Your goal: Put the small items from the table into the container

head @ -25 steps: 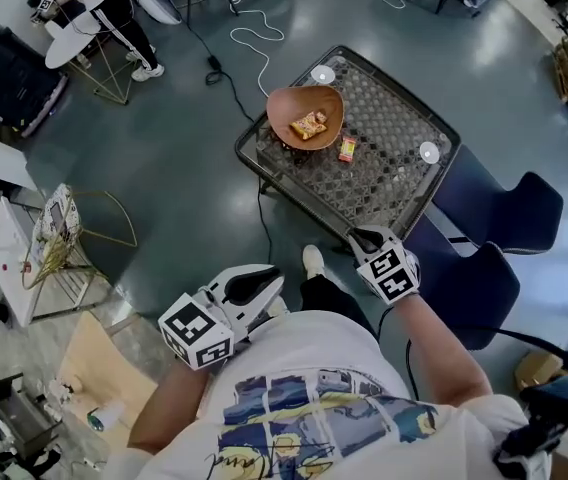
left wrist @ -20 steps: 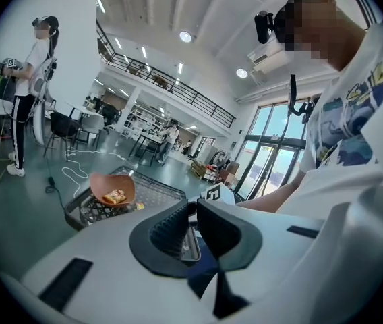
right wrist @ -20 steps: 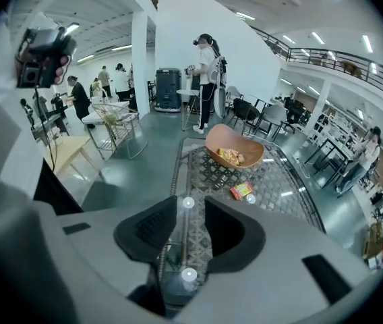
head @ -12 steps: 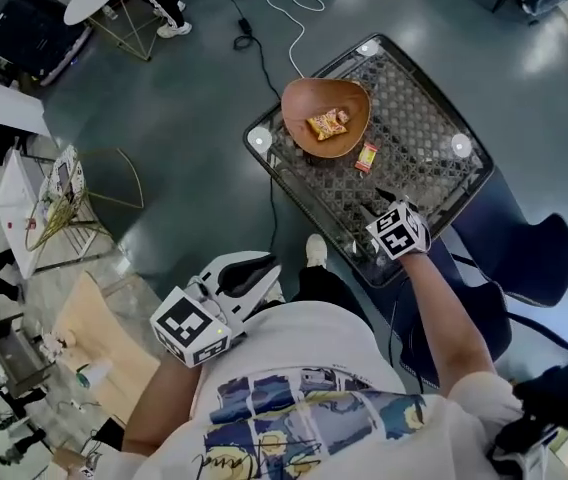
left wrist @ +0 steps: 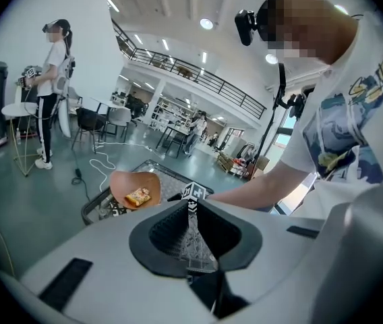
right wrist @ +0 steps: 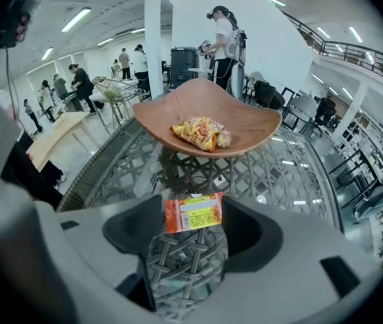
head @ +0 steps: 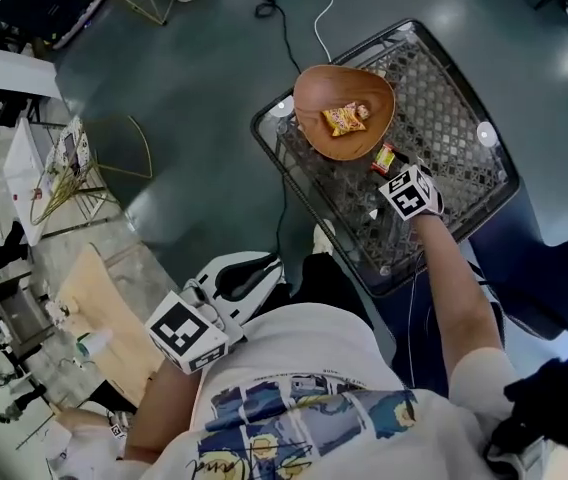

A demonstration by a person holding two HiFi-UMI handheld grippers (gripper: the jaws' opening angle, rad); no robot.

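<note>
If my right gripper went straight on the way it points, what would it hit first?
Probably the orange packet on the glass table: it lies centred ahead of the right gripper, whose jaws are opening, not yet gripping it. The wooden bowl sits beyond.

A black cable (head: 286,58) trails across the grey floor (head: 194,98) at the far left, with a white cable (head: 316,13) looped beyond it. A gold wire stand (head: 74,173) sits well to the left, a dark blue chair (head: 549,293) near right. A person (left wrist: 51,90) in a white top stands far left beside a round white side table (left wrist: 19,110); a railed balcony (left wrist: 191,79) runs overhead.
</note>
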